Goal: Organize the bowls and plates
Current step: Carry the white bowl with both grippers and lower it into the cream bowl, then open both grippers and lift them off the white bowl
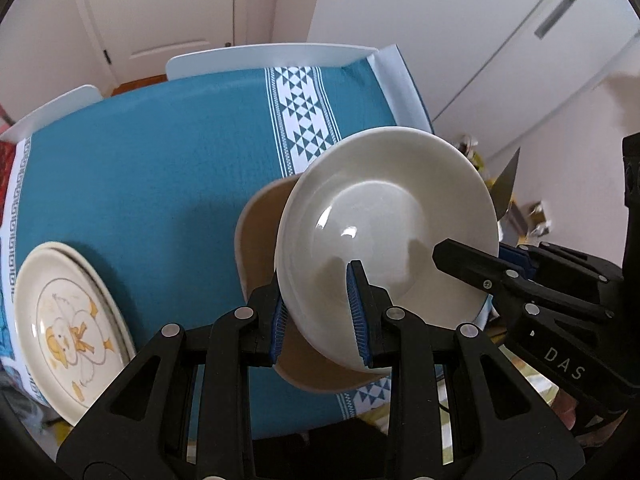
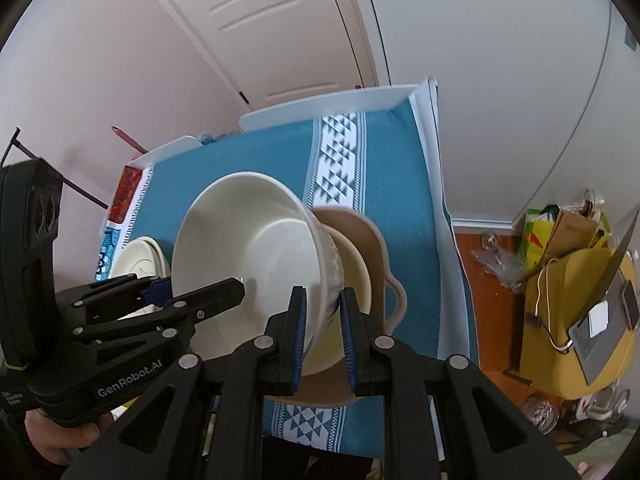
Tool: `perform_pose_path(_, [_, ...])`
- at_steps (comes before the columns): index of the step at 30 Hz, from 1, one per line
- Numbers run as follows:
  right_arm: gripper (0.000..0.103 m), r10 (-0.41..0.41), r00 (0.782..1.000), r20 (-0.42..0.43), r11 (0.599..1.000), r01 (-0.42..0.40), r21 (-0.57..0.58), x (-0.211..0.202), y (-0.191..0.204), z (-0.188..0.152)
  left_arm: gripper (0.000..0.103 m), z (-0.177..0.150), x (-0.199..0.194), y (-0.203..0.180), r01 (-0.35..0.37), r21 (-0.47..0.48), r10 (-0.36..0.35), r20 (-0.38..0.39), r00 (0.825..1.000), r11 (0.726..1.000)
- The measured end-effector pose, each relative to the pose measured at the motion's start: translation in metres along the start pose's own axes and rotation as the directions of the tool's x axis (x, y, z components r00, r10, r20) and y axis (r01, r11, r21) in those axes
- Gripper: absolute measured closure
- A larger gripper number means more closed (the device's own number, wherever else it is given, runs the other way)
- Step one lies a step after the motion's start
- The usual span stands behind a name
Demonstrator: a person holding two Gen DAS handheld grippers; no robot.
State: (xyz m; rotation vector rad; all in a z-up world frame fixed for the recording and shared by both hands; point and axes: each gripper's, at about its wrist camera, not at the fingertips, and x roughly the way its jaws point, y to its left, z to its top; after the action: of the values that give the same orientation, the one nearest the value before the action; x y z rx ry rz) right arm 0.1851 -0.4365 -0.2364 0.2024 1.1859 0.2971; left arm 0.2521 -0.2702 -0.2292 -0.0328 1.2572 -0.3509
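Note:
A cream bowl (image 1: pixel 384 220) is held above the table, tilted; it also shows in the right wrist view (image 2: pixel 256 248). My left gripper (image 1: pixel 320 316) is shut on its near-left rim. My right gripper (image 2: pixel 323 328) is shut on its right rim; in the left wrist view it shows at the right (image 1: pixel 480 268). Under the bowl a tan dish with a handle (image 2: pixel 372 248) sits on the teal tablecloth (image 1: pixel 140 176), with a pale yellow bowl (image 2: pixel 356 276) inside it. Stacked cream plates with a duck picture (image 1: pixel 72 328) lie at the left.
White chair backs (image 1: pixel 264 56) stand at the table's far edge. On the floor to the right stand a yellow box with bags and glassware (image 2: pixel 568 276). A door (image 2: pixel 280 20) and a wall are behind the table.

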Motion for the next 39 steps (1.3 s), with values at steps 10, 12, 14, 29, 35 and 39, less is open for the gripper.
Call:
perform_pose_path(10, [0.087, -0.009, 0.999, -0.037, 1.000, 0.010, 0.029, 0.015, -0.009, -0.008, 0.078, -0.004, 0.016, -0.015, -0.103, 0.108, 0.108, -0.035, 0.994, 0.989])
perform_pose_path(12, [0.087, -0.006, 0.999, -0.038, 0.999, 0.007, 0.038, 0.017, -0.012, -0.009, 0.078, -0.004, 0.018, -0.016, -0.123, 0.127, 0.127, -0.029, 0.991, 0.984])
perform_pose_path(14, [0.087, -0.001, 0.999, -0.038, 0.999, 0.003, 0.039, 0.017, -0.012, -0.009, 0.078, -0.003, 0.020, -0.018, -0.155, 0.149, 0.160, -0.024, 0.987, 0.977])
perform_pose_path(29, [0.087, -0.013, 0.999, -0.048, 1.000, 0.014, 0.022, 0.017, -0.010, -0.008, 0.078, 0.000, 0.023, -0.016, -0.182, 0.160, 0.188, -0.020, 0.982, 0.970])
perform_pose_path(35, [0.087, -0.005, 0.999, -0.046, 1.000, 0.006, 0.024, 0.014, -0.011, -0.007, 0.078, 0.000, 0.017, -0.010, -0.191, 0.138, 0.196, -0.023, 0.980, 0.972])
perform_pose_path(39, [0.087, 0.009, 1.000, -0.008, 1.000, -0.008, 0.025, -0.001, -0.012, -0.003, 0.078, 0.001, 0.000, -0.003, -0.197, 0.113, 0.198, 0.006, 0.980, 0.974])
